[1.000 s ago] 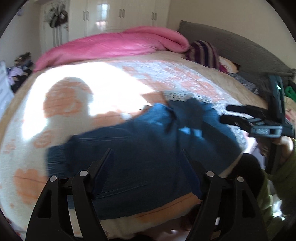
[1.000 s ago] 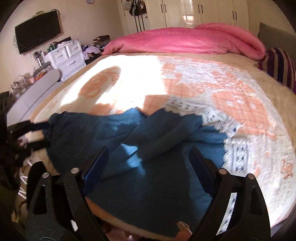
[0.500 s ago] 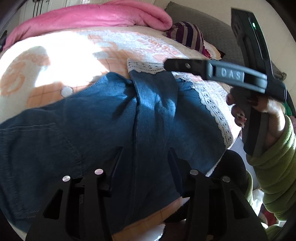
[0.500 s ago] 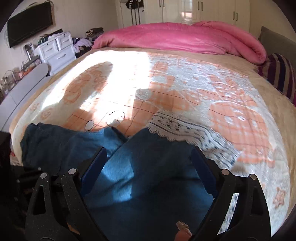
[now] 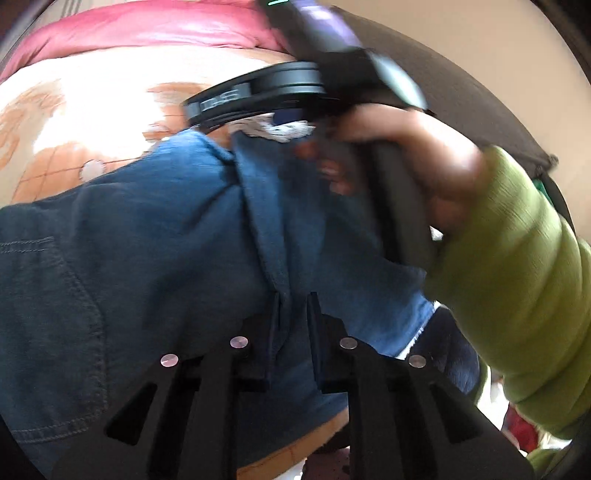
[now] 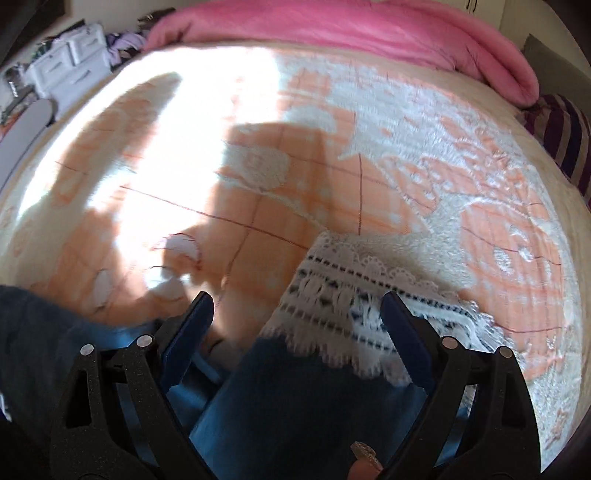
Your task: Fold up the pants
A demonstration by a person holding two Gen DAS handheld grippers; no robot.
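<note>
I see the bed (image 6: 258, 147) with its orange and white cover under everything, and the pants (image 5: 147, 240) lie on its near edge, long axis running left to right across my left view. My left gripper (image 5: 291, 325) is clenched on a raised seam fold of the denim near the middle. My right gripper (image 6: 295, 321) has its jaws wide apart over the lace hem (image 6: 343, 295), which lies straight ahead between them, so this hand is nearer to it. The pink duvet (image 6: 369, 29) and striped pillow (image 6: 565, 140) are well apart, nothing blocks
</note>
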